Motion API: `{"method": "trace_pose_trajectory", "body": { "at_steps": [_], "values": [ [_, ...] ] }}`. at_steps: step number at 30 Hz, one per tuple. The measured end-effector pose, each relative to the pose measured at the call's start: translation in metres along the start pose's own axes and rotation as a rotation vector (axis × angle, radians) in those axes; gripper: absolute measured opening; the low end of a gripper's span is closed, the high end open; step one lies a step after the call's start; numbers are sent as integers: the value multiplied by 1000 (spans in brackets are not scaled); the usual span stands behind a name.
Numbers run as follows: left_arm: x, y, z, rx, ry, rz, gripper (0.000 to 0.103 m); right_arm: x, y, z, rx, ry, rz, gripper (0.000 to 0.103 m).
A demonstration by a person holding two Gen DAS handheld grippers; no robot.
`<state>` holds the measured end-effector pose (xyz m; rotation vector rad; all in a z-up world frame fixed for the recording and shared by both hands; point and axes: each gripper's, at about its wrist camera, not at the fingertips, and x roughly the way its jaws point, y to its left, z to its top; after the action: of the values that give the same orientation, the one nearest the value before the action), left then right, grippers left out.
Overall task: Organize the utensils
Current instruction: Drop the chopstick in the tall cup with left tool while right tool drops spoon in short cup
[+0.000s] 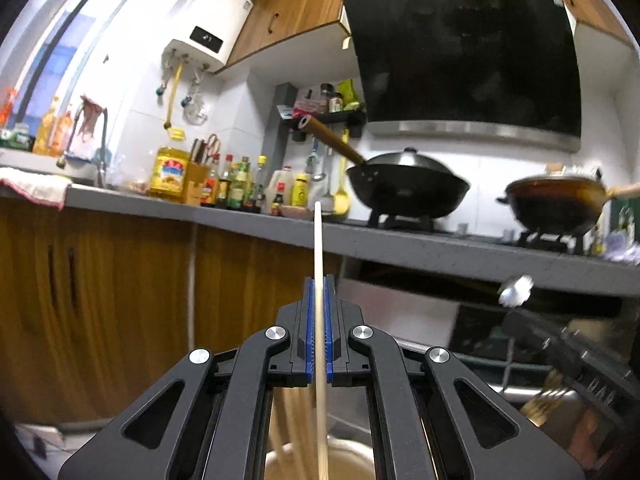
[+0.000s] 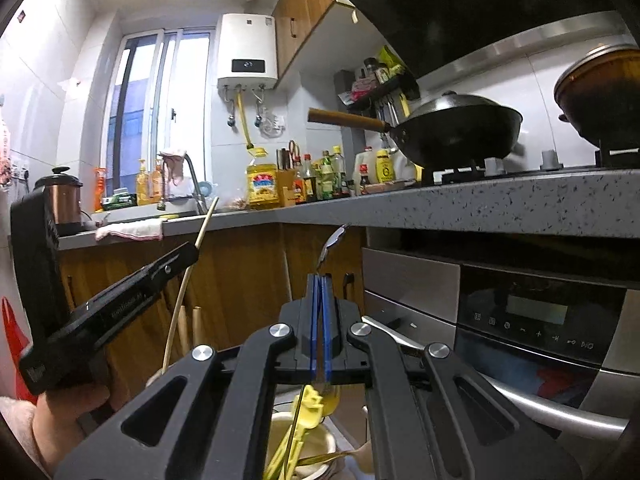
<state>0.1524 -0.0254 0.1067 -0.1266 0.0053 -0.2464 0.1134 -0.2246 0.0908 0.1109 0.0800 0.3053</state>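
Observation:
My left gripper (image 1: 319,280) is shut on a pale wooden chopstick (image 1: 318,240) that stands upright between the blue pads. Under it, more chopsticks (image 1: 288,412) lean in a cream cup (image 1: 348,452). My right gripper (image 2: 320,278) is shut on a thin metal fork (image 2: 332,244), its handle end pointing up and its tines below the pads. Beneath it stands a cream cup (image 2: 330,440) with yellow utensils (image 2: 308,404). In the right wrist view the left gripper (image 2: 194,246) shows at left with its chopstick (image 2: 208,216). The fork (image 1: 548,396) appears blurred in the left wrist view.
A grey counter (image 2: 480,204) runs ahead with a black wok (image 2: 460,132), a brown pot (image 2: 600,96), oil and sauce bottles (image 2: 262,182) and a sink tap (image 2: 192,176). Wooden cabinet doors (image 1: 100,300) lie below, and a steel built-in oven (image 2: 540,320) at right.

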Motion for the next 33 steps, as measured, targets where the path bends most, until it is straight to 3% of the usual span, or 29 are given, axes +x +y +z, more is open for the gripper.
{"method": "trace_pose_trajectory", "body": {
  "at_steps": [8, 14, 27, 29, 31, 33],
  "values": [
    [-31, 10, -19, -10, 1, -18, 5, 8, 14, -15, -67, 27, 46, 2],
    [-54, 1, -32, 40, 46, -41, 5, -3, 23, -25, -145, 25, 86, 2],
    [-56, 7, -54, 42, 150, -37, 5, -1, 27, -39, -184, 97, 126, 3],
    [-55, 8, -56, 40, 162, -33, 10, -4, 28, -38, -183, 95, 131, 6],
    [-56, 8, -56, 33, 155, -41, 20, -6, 28, -37, -181, 88, 141, 17],
    [-59, 7, -55, 43, 147, -33, 20, -11, 30, -35, -183, 75, 146, 18]
  ]
}}
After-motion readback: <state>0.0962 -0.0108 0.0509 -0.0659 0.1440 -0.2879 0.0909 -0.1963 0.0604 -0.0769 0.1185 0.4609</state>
